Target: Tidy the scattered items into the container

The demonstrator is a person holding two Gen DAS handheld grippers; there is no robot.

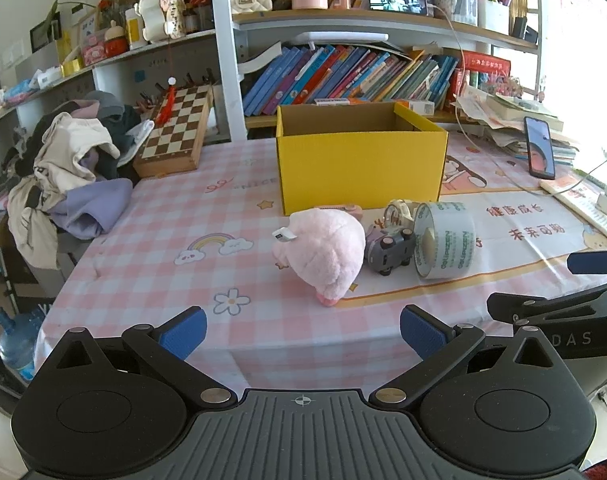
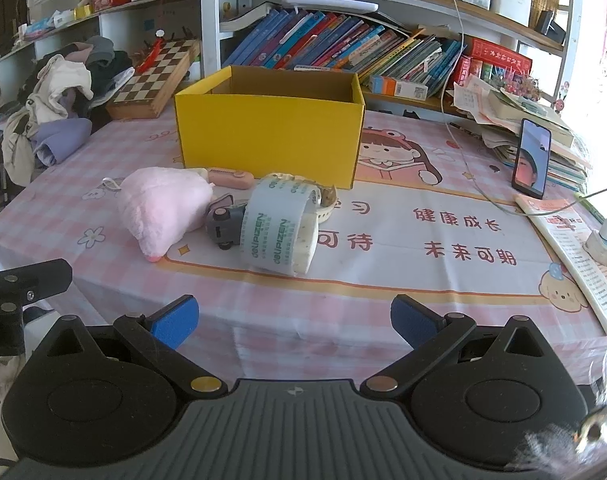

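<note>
Scattered items clustered close in front of the yellow cardboard box [image 2: 269, 132], toward the middle of the surface [image 2: 383, 300]; none inside the box as far as visible, though its floor is hidden from both views. Box open-topped, upright, set back toward the far edge.

Cluster contents: pink plush toy [image 2: 163, 208] on the left; grey toy car [image 2: 225, 226] wedged between plush and tape; roll of clear packing tape [image 2: 279, 228] lying on its curved side; cream watch-like band [image 2: 323, 200] behind the tape, partly hidden; small pink oblong item [image 2: 231, 178] just beside the box's front wall, identity unclear.

Left tool [image 1: 303, 334] spread wide, empty, held back over the near edge. Right tool [image 2: 291, 322] likewise spread wide, empty, also at the near edge.

Risks, as judged:
- Tape resting on its rim: liable to roll off toward the near edge if nudged by a finger or by a neighbouring item being lifted.
- Items touching one another: pulling the plush likely to drag or tip the car.
- Plush soft and bulky: shallow pinch may slip or snag only the fur.
- Box light and unanchored: contact with its front wall could shove it back.
- Phone [image 2: 531, 158] propped upright and charging cable [image 2: 475, 184] near the right edge: exposed to a wide right-side sweep.
- Both tools close together at the near edge: collision possible if both advance on the same cluster.
</note>
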